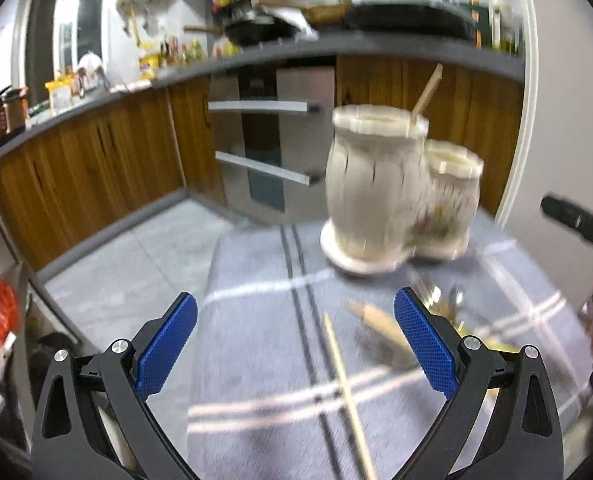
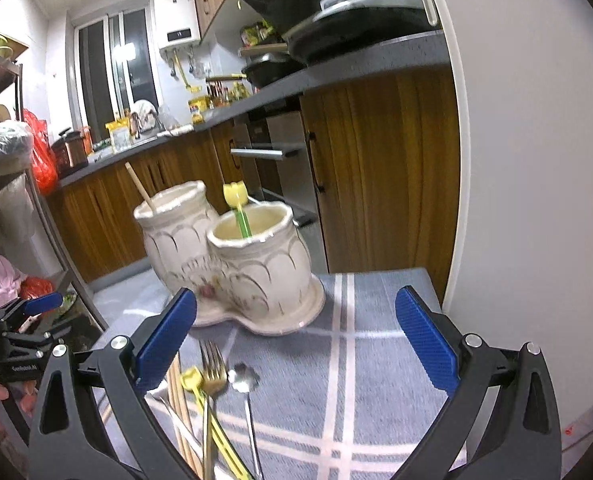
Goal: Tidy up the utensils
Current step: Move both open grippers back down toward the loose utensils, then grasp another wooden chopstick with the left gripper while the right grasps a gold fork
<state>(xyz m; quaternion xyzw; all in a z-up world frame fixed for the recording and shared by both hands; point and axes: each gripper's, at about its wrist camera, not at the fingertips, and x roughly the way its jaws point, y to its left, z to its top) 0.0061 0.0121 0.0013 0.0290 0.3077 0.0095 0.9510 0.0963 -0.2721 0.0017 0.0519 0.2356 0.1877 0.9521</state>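
A cream ceramic double-pot utensil holder (image 1: 392, 192) (image 2: 236, 264) stands on the grey-blue checked cloth (image 1: 256, 340) (image 2: 348, 360). One pot holds a wooden chopstick (image 1: 426, 92) (image 2: 139, 187), the other a yellow-green tulip-topped utensil (image 2: 237, 208). My left gripper (image 1: 296, 344) is open and empty above a loose chopstick (image 1: 346, 392) on the cloth. My right gripper (image 2: 296, 340) is open and empty just short of the holder. A gold fork (image 2: 212, 376), a silver spoon (image 2: 244, 380), a yellow utensil (image 2: 192, 380) and chopsticks (image 2: 176, 392) lie below its left finger.
Wooden kitchen cabinets (image 1: 88, 160) and an oven (image 1: 272, 140) stand beyond the table. A white wall (image 2: 516, 160) is at the right. Red bags (image 2: 40, 152) and a shelf are at the left. The left gripper shows at the right view's left edge (image 2: 24, 320).
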